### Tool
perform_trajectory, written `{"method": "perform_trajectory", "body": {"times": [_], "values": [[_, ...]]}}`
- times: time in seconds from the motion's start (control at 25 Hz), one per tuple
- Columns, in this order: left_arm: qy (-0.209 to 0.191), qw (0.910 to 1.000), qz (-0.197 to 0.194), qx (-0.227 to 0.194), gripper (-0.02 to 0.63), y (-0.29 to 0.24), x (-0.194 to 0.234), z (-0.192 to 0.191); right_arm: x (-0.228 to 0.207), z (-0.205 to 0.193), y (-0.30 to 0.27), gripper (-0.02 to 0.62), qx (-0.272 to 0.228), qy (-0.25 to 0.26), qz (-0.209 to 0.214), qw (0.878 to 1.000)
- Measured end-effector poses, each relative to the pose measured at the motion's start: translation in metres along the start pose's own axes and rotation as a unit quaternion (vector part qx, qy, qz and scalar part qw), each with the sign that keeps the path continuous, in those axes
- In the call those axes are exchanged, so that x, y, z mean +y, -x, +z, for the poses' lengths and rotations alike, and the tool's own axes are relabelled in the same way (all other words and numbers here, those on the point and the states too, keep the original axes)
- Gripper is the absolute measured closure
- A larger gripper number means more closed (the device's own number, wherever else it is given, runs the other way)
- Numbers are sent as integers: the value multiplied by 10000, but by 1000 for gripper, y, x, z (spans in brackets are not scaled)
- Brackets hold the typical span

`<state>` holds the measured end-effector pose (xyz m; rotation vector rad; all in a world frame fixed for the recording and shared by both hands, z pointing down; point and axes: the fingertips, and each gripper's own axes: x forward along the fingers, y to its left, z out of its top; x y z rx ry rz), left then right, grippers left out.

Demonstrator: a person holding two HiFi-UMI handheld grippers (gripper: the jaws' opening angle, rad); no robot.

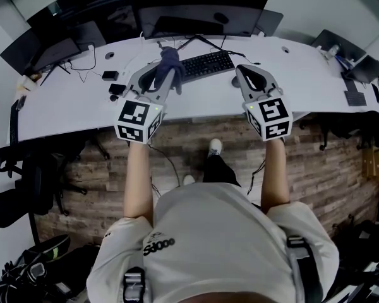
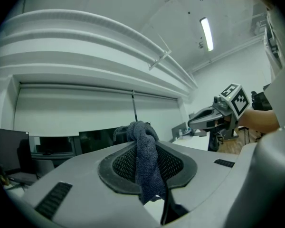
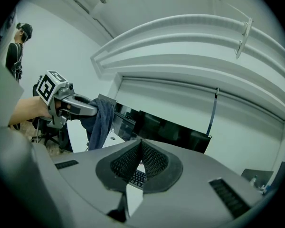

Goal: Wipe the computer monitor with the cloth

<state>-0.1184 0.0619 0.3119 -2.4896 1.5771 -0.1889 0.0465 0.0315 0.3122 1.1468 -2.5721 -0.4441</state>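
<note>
A dark blue-grey cloth [image 1: 170,65] hangs from my left gripper [image 1: 166,64], whose jaws are shut on it above the white desk [image 1: 69,106]. The left gripper view shows the cloth [image 2: 146,163] pinched between the ribbed pads, draped down over them. The computer monitor [image 1: 199,8] stands at the back of the desk, screen dark, beyond both grippers. My right gripper [image 1: 247,72] is held to the right of the keyboard, jaws shut with nothing between them [image 3: 140,161]. From the right gripper view the left gripper and the hanging cloth [image 3: 100,120] show at the left.
A black keyboard [image 1: 206,64] lies in front of the monitor between the grippers. More monitors [image 1: 47,52] stand at the left, small black items [image 1: 114,81] and cables on the desk. Laptops [image 1: 366,68] sit at the right end. Chairs stand on the wood floor.
</note>
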Motion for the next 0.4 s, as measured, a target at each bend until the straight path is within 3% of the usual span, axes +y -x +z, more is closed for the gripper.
{"method": "perform_trajectory", "body": {"times": [0.4], "values": [[132, 9998, -116, 39, 515, -1, -5, -2, 2, -4, -4, 601, 65, -73, 18, 10000]]}}
